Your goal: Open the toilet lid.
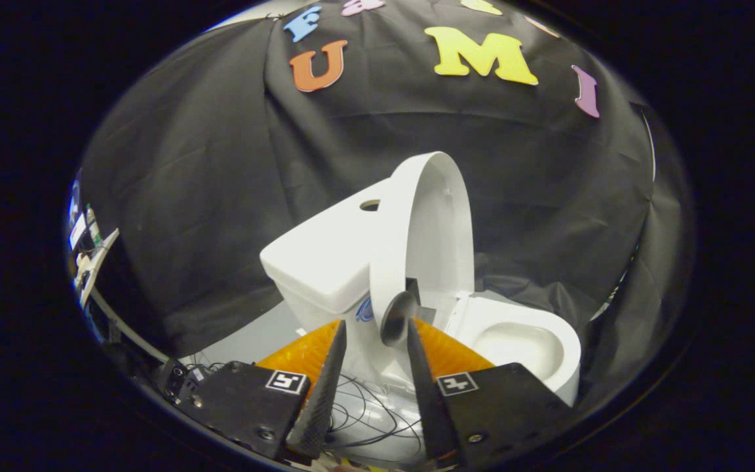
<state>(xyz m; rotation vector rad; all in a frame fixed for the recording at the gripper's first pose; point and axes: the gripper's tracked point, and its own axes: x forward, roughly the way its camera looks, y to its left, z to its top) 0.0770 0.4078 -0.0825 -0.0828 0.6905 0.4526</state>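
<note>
A white toilet stands just ahead of my fingers, its tank (325,255) to the left and its bowl (522,344) to the right. The lid (430,229) stands upright, edge-on to me, leaning back toward the tank, and the seat and bowl lie uncovered. A round grey knob (396,318) sticks out from the lid's lower edge. My gripper (376,324) is open, with the fingertips on either side of that knob. The knob sits close to the right fingertip (412,328), and a clear gap separates it from the left one.
Black cloth walls the booth behind and around the toilet. An orange ribbed surface (302,357) shows behind the fingers at the toilet's base. Thin black cables (364,413) lie between the fingers. Some equipment (86,252) stands at the far left edge of the booth.
</note>
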